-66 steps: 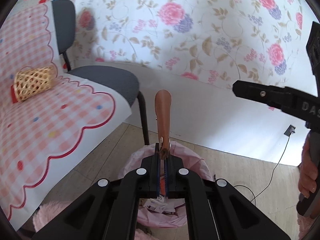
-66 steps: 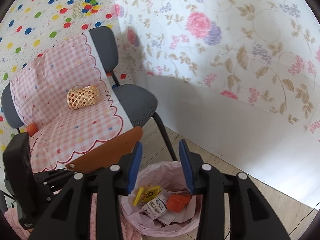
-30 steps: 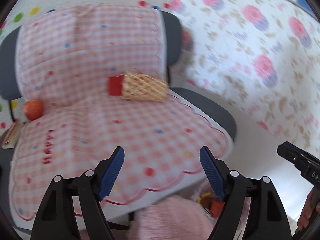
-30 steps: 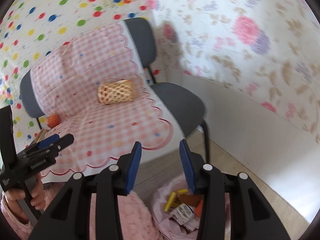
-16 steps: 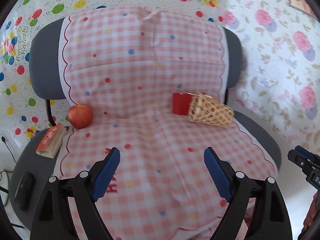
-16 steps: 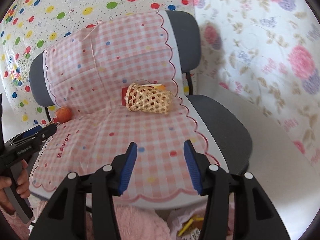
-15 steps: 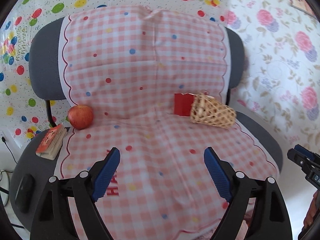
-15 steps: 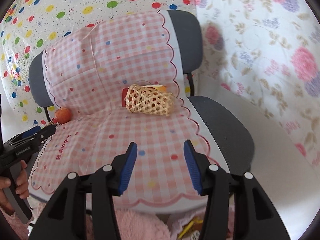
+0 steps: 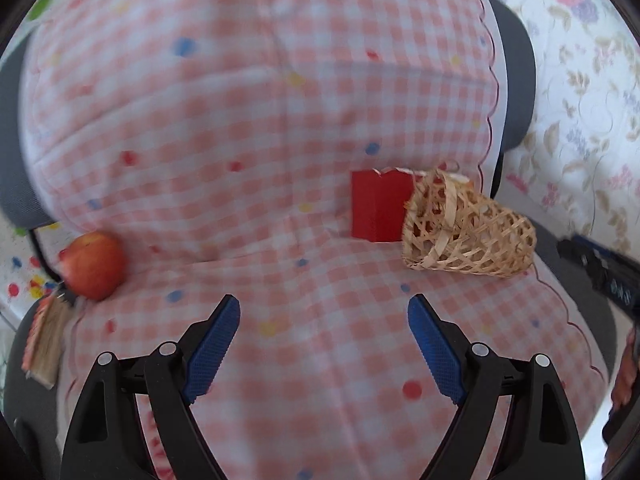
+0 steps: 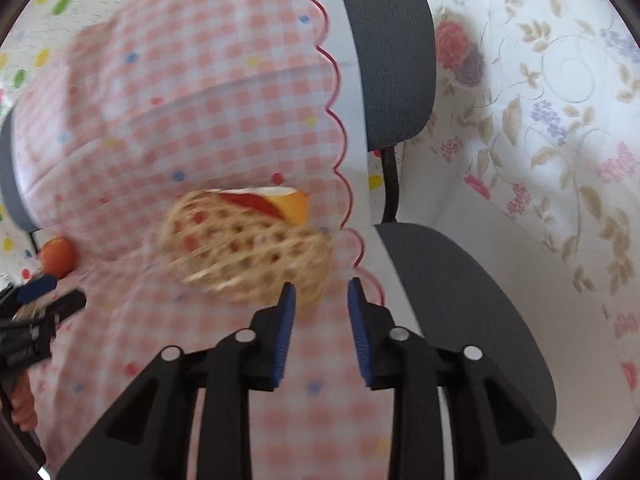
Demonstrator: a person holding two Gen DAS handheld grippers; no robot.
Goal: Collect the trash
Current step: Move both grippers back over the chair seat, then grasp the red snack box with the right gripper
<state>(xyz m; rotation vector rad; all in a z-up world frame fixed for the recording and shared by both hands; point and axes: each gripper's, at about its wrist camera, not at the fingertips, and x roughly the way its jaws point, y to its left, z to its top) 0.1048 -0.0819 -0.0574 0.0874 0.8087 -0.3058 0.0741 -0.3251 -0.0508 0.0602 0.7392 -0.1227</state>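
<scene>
While both claws gape empty, the right claw (image 10: 320, 292) nears the tipped wicker basket (image 10: 244, 252).

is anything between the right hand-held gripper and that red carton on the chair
Yes. The wicker basket lies on its side on the checked cloth, directly ahead of the right hand-held gripper, and the red carton sits at the basket's open mouth, on its far side. The left hand-held gripper has bare cloth ahead of it.
</scene>
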